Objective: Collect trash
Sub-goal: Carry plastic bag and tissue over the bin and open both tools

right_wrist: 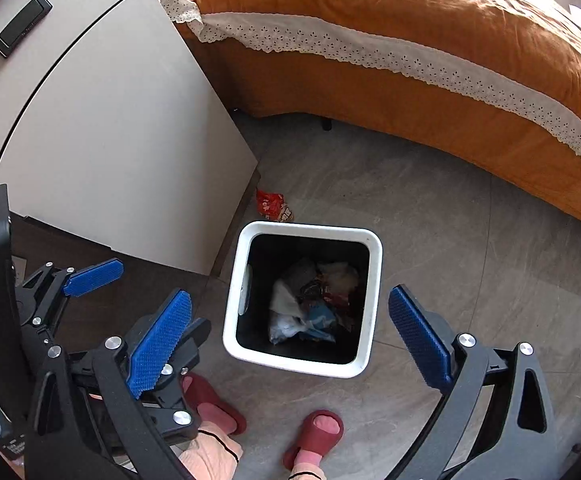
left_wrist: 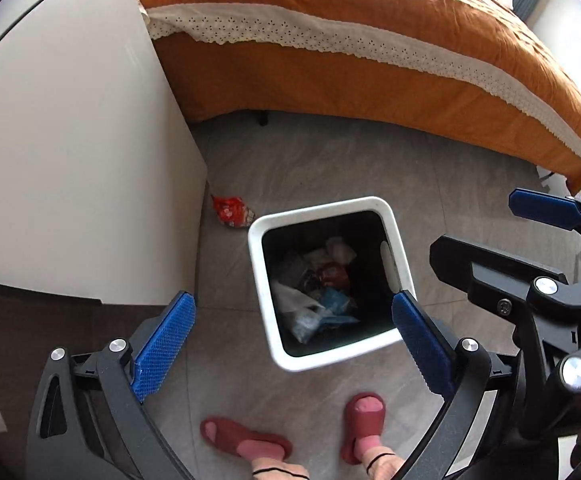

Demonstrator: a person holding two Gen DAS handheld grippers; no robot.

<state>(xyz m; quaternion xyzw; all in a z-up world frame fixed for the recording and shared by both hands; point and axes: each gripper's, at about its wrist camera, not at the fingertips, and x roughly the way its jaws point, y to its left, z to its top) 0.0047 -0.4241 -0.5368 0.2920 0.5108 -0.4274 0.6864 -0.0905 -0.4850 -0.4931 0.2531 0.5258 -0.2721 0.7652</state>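
A white square plastic trash bin with a dark interior [right_wrist: 364, 300] stands on the grey tiled floor [right_wrist: 430, 208], already holding crumpled wrappers and a pale plastic bag [right_wrist: 314, 300]. Both tools hover above the bin with nothing between their blue pads: the left gripper [left_wrist: 290, 344] is spread wide, and the right gripper [right_wrist: 290, 340] is spread wide too.

One piece looks left to collect: a crumpled red snack wrapper [right_wrist: 272, 205] lying on the floor just beyond the bin's far rim, close to the foot of the pale cabinet panel [right_wrist: 122, 128] beside the bin. The orange quilted bed with white lace trim [right_wrist: 410, 60] stands well beyond the bin.

The step in hand is likely reaching for that wrapper. To do it well, the left gripper, nearer that side of the bin, should probably pass over the bin's far corner, come down with its pads straddling the wrapper's raised crumpled middle, and avoid scraping the cabinet's foot. Thin foil may slip, so closing fully before lifting seems wise.
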